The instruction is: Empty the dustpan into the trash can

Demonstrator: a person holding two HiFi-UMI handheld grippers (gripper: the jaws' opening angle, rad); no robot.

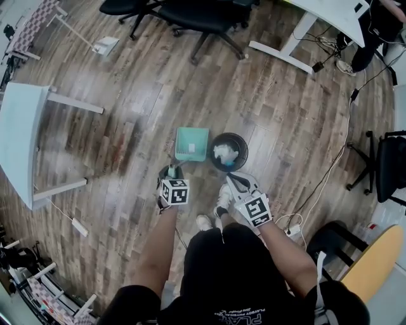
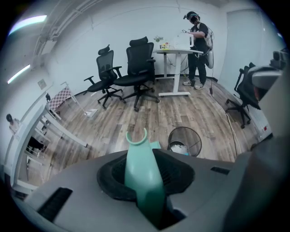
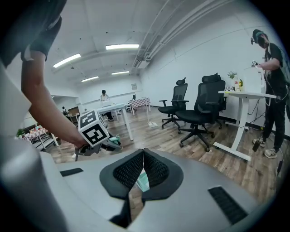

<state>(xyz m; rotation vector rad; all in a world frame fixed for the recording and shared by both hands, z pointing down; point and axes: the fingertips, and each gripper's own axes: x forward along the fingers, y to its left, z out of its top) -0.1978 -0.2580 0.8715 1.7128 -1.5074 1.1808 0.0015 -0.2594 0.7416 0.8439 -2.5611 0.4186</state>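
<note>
Teal dustpan (image 1: 191, 143) — square, smooth — beside round black wire-mesh trash can (image 1: 236, 138).

Mint-green dustpan (image 1: 191, 143); black wire-mesh trash can (image 1: 228, 166) with white crumpled paper (image 1: 225, 153) inside; floor (image 1: 139, 95) in brown wood-grain planks. Left gripper (image 2: 147, 179) and right gripper (image 3: 143, 170) are grey with black textured pads, cubes in black-and-white square markers. Office chairs (image 1: 190, 16) black, desk (image 1: 19, 139) white.

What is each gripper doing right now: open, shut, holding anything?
Left gripper: closed on the handle of the dustpan.
Right gripper: closed, nothing between its jaws.
</note>
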